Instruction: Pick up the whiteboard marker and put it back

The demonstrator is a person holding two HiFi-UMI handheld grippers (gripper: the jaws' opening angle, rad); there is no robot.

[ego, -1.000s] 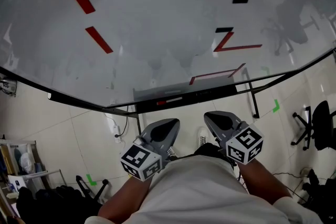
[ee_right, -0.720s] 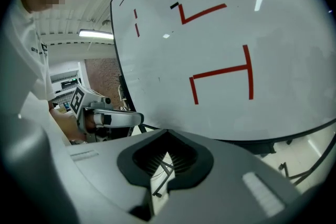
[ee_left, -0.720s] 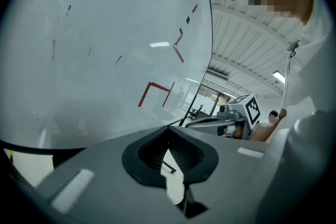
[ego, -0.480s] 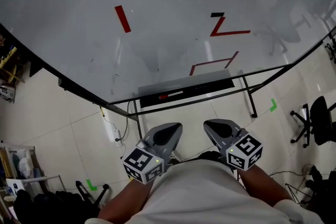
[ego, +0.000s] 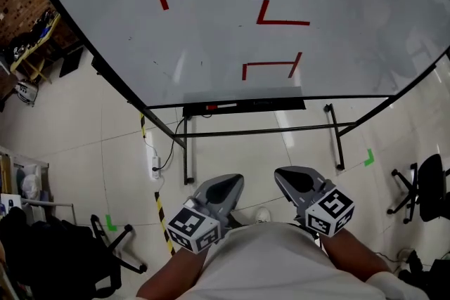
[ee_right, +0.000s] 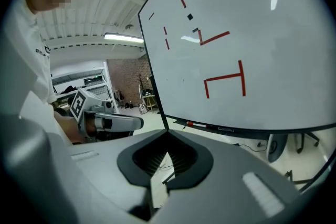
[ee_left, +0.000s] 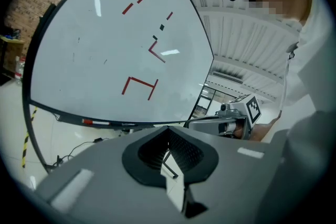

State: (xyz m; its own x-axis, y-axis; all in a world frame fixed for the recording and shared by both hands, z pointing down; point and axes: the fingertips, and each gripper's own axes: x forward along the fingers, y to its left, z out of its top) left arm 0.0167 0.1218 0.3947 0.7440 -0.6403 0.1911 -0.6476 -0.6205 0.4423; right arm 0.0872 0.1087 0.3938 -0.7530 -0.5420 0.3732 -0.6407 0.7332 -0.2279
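We hold the grey plastic left gripper point(ego: 223, 186) and right gripper point(ego: 290, 178) closed and empty. The slim red-capped whiteboard marker point(ego: 219, 107) lies in the long black tray point(ego: 281, 107) under the glossy whiteboard point(ego: 337, 46), farther from us than before.

Likely a lab, whiteboard point(ego: 211, 17), office chair point(ego: 429, 175)

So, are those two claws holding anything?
Nothing. The left gripper and right gripper are both shut and empty; the red-capped white marker lies in the black tray under the whiteboard.
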